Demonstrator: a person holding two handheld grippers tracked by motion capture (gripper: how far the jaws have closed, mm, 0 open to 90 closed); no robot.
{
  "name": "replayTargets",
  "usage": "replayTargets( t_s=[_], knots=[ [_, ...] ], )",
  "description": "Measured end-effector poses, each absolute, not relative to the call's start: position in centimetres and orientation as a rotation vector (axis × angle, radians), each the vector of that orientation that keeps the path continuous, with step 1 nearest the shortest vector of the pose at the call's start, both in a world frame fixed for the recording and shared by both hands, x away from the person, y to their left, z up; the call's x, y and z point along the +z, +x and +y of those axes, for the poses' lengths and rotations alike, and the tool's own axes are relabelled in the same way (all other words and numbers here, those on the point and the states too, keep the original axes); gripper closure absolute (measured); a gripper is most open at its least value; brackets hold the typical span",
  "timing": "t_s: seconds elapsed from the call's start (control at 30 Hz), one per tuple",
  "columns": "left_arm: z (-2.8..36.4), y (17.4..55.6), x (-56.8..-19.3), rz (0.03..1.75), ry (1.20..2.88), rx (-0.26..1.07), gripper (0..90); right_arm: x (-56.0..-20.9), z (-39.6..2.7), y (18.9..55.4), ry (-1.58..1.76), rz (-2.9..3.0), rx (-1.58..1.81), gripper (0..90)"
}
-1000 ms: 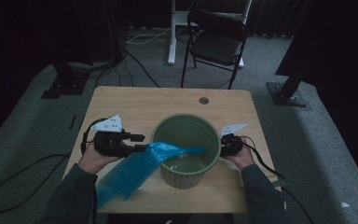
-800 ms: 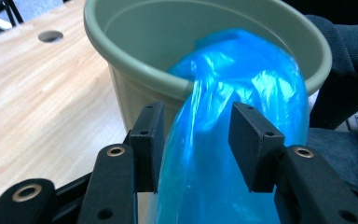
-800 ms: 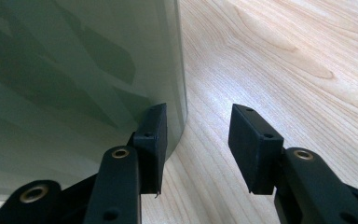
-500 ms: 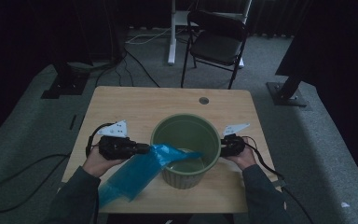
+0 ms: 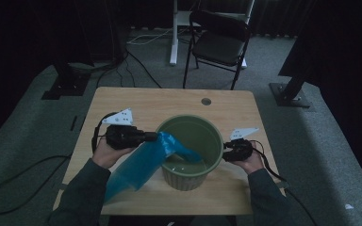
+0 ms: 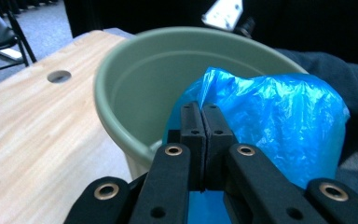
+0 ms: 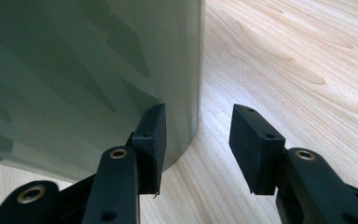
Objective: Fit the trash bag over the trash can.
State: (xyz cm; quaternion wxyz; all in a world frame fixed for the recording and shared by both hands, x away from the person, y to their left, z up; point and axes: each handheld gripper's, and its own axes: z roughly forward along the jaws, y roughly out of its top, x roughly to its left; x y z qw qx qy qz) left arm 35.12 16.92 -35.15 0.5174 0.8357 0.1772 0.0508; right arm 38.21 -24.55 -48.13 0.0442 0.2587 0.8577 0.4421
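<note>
The left gripper (image 5: 154, 136), just closed, pinches the blue bag (image 5: 141, 165) at the green bin's (image 5: 191, 174) nine o'clock rim; the right gripper (image 5: 225, 151) gapes wide at three o'clock.

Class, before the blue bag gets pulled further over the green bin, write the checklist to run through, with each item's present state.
1. Left hand-held gripper shut on the blue bag: ok.
2. Bag edge over the green bin rim on the left: ok.
3. Bag spread around the whole rim: not ok.
4. Right hand-held gripper open, beside the bin wall: ok.
5. Bin upright on the table: ok.
6. Bag free of tears: cannot tell.
</note>
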Motion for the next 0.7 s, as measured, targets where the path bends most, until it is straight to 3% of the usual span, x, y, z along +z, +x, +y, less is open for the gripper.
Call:
replayTargets(
  t_s=[0.27,0.53,0.7],
  knots=[
    [14.2,36.7,-35.3,0.459,2.067,0.137,87.9,-48.0,-24.6,37.7,0.779,2.625,1.343,55.2],
    [14.0,36.2,-35.3,0.461,2.07,0.168,70.1,-47.8,-24.7,37.4,0.775,2.625,1.34,55.1],
    [15.1,35.7,-34.8,0.48,2.043,0.191,66.9,-47.6,-24.8,37.0,0.768,2.627,1.342,55.1]
  ],
)
